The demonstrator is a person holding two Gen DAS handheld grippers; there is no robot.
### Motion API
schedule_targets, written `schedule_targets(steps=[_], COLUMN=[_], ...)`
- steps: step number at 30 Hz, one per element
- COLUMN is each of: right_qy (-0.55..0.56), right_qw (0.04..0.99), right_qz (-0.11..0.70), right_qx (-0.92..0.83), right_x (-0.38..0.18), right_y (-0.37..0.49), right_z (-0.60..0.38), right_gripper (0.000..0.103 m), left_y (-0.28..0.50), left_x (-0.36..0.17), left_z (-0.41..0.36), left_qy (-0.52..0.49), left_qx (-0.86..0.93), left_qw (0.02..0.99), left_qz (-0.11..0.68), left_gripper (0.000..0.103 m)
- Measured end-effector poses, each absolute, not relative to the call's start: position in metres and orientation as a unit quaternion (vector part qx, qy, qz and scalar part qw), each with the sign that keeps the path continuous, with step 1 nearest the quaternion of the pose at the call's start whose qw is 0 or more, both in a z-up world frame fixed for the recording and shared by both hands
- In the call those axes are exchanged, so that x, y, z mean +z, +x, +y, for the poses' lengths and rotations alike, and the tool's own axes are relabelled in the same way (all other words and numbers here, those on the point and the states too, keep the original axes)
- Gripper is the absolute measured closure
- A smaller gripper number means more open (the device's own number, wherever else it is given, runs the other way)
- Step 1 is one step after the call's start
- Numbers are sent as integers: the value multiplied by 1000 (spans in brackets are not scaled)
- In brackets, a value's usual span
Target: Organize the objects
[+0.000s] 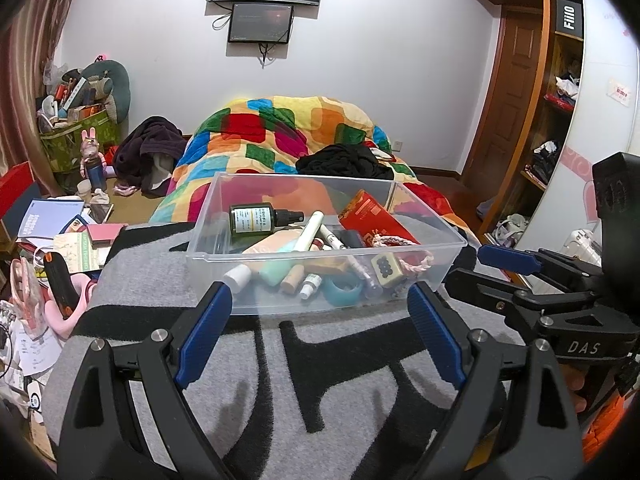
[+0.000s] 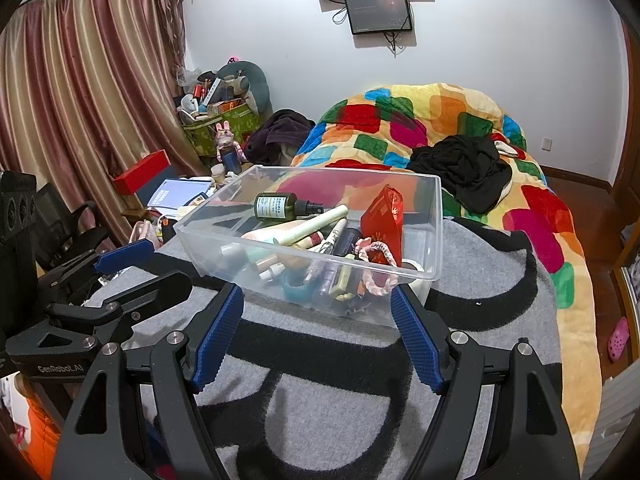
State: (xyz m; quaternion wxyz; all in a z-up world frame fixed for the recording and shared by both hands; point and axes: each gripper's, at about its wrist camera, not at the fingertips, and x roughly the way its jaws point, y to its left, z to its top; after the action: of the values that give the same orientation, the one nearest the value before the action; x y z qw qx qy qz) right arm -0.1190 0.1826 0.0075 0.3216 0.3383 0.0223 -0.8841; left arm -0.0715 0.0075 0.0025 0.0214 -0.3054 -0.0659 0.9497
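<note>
Clear plastic bin (image 1: 448,246) on grey-and-black blanket (image 1: 360,344) on bed, loaded with green spray bottle (image 1: 252,220), tubes, red packet (image 1: 372,220). Left gripper (image 1: 320,300) and right gripper (image 2: 316,308) wide open, empty, short of near wall. Stage ambiguous: loaded or awaiting sorting. Approach level; avoid tipping.

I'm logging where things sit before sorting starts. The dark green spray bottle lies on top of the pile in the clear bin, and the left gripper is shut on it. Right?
Not quite. The dark green spray bottle does lie on top of the pile in the clear bin, but the left gripper is open and empty, short of the bin's near wall, as the left wrist view shows.
</note>
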Motion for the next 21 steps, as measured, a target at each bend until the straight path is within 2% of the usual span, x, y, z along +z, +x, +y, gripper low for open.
schedule_targets(steps=[12,21], right_qy=[339,341], right_qw=[321,321], right_qz=[22,21], right_qx=[-884,-883], right_x=[6,4], right_y=[-117,-117], right_z=[183,182], right_gripper=[29,24], left_y=[-75,-74], left_x=[-1,-1], left_z=[4,3], left_qy=[-324,-321], left_qx=[942,943], left_qw=[28,29], left_qz=[-85,-84], left_gripper=[13,12])
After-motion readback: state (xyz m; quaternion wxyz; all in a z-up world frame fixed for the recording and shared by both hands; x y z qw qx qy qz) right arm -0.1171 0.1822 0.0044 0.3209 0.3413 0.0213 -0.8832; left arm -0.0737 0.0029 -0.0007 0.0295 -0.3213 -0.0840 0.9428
